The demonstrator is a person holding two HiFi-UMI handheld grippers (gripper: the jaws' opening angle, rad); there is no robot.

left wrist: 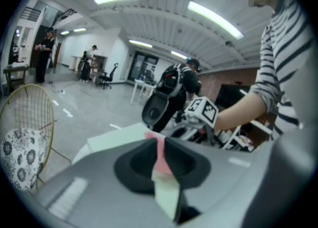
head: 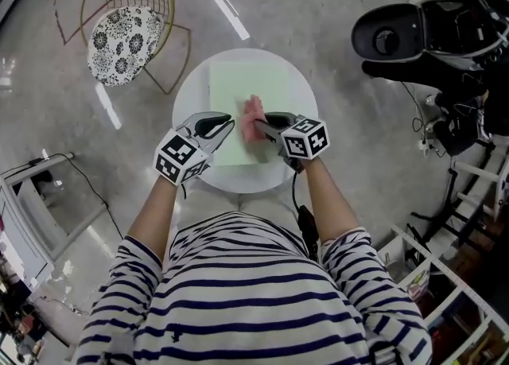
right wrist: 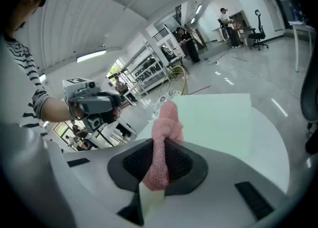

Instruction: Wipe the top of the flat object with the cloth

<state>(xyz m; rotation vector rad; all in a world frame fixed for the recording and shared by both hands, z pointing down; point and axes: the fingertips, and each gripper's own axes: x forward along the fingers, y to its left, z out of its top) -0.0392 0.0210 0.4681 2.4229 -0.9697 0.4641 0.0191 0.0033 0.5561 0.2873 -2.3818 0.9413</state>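
Observation:
A pale green flat board (head: 238, 85) lies on a small round white table (head: 189, 101). My right gripper (head: 266, 126) is shut on a pink knitted cloth (head: 253, 117), which hangs over the board's near right part. In the right gripper view the cloth (right wrist: 166, 122) stands bunched between the jaws of that gripper (right wrist: 161, 152), with the board (right wrist: 218, 122) just beyond. My left gripper (head: 227, 126) is shut at the board's near left edge. Its own view shows only a thin slit between the jaws of the left gripper (left wrist: 160, 145), with the board (left wrist: 119, 137) ahead.
A wire chair with a patterned cushion (head: 127, 29) stands on the floor to the far left. A dark machine (head: 413, 33) and white shelving (head: 477, 188) crowd the right side. People stand far off in the hall (left wrist: 44, 53).

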